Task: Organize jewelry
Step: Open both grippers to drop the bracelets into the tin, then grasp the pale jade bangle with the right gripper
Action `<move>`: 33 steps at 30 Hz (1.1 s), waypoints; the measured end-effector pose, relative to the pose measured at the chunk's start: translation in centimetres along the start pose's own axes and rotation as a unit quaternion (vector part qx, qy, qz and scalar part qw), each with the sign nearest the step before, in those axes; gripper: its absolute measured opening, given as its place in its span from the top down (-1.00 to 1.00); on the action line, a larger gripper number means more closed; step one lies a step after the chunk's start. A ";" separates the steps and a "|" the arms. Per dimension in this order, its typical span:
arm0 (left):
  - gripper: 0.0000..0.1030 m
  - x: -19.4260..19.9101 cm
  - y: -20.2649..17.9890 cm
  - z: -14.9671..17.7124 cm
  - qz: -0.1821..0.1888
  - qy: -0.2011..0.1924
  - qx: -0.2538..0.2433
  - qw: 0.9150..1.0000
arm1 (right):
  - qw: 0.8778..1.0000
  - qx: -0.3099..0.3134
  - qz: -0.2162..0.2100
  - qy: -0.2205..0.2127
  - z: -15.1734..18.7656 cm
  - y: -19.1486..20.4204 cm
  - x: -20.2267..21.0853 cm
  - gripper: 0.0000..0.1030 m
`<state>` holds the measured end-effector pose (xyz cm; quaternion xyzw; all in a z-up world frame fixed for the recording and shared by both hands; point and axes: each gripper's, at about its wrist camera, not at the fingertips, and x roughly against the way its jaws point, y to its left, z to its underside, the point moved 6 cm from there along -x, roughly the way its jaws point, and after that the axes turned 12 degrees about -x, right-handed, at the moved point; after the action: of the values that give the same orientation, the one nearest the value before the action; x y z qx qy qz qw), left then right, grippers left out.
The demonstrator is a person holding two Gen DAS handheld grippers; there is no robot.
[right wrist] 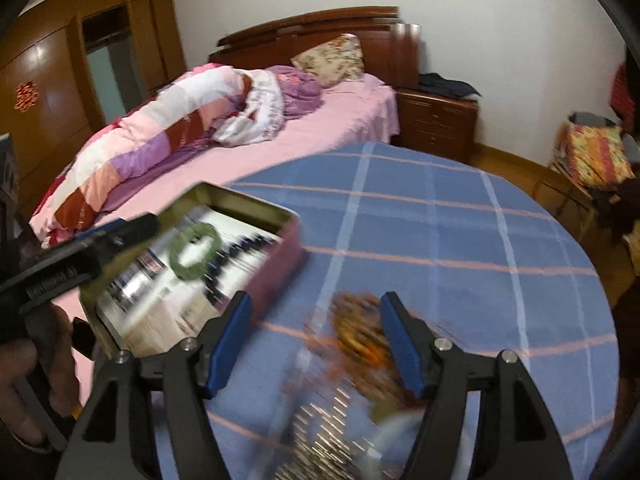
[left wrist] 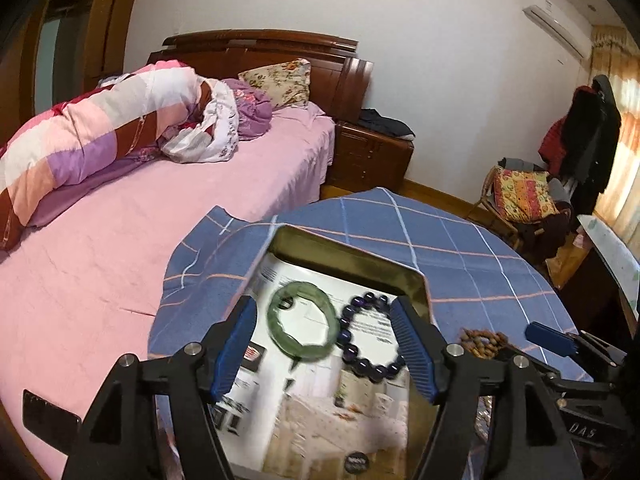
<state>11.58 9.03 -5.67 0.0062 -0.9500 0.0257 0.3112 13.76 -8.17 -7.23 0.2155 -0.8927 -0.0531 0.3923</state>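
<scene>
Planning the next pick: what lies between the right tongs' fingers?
The blurred brown bead string on the blue cloth, untouched, in the right wrist view.

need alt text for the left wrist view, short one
Open left tongs hover over a metal tin holding a green bangle and a purple bead bracelet, on a blue checked cloth. A pink bed lies behind, and brown beads rest beside the tin.

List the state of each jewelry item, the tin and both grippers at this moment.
Tin: open, paper-lined.
Green bangle: flat in tin.
Purple bead bracelet: in tin beside bangle.
Brown bead string: on tablecloth, outside tin.
Left gripper: open, empty.
Right gripper: open over brown beads.
</scene>
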 end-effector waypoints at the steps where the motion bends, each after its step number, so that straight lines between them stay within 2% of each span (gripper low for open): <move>1: -0.35 0.1 -0.3 0.1 0.002 0.000 -0.003 1.000 | 1.000 -0.008 0.012 0.000 0.4 -1.3 0.5 -0.36; 10: -0.35 1.2 -4.2 0.7 0.024 0.001 -0.036 0.999 | 0.996 -0.060 0.072 0.003 3.0 -8.1 3.4 -0.37; 17: -0.35 1.5 -6.0 1.7 0.030 0.009 -0.059 0.998 | 0.994 -0.068 0.086 0.015 5.0 -9.8 3.9 -0.37; 20: -0.35 1.6 -6.6 2.1 0.027 0.010 -0.066 0.997 | 0.995 -0.063 0.079 0.013 5.4 -9.6 4.5 -0.37; 22: -0.35 1.6 -6.8 2.2 0.027 0.011 -0.069 0.997 | 0.996 -0.053 0.070 0.010 5.6 -8.7 4.8 -0.25; 24: -0.35 1.6 -7.1 2.4 0.030 0.013 -0.068 0.997 | 0.998 -0.040 0.054 0.015 5.7 -7.6 4.7 0.03; 25: -0.35 1.6 -7.2 2.4 0.032 0.013 -0.069 0.997 | 0.998 -0.030 0.041 0.022 5.8 -6.6 4.4 0.06; 27: -0.35 1.7 -7.8 2.6 0.035 0.014 -0.075 0.996 | 0.999 -0.018 0.027 0.034 5.8 -5.3 3.7 0.32; 29: -0.35 1.9 -8.1 2.7 0.040 0.011 -0.078 0.996 | 0.999 -0.005 0.024 0.038 6.0 -4.4 3.2 0.39; 30: -0.35 2.0 -8.2 2.7 0.040 0.011 -0.078 0.996 | 0.999 0.002 0.024 0.042 6.1 -3.9 2.7 0.49; 33: -0.35 2.1 -8.2 2.6 0.043 0.009 -0.076 0.996 | 0.997 0.013 0.037 0.068 6.7 -3.4 1.0 0.65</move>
<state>8.57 0.73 -6.20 -0.0587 -0.9456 -0.0326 0.3182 9.53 -12.19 -12.05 0.1904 -0.8719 -0.0124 0.4511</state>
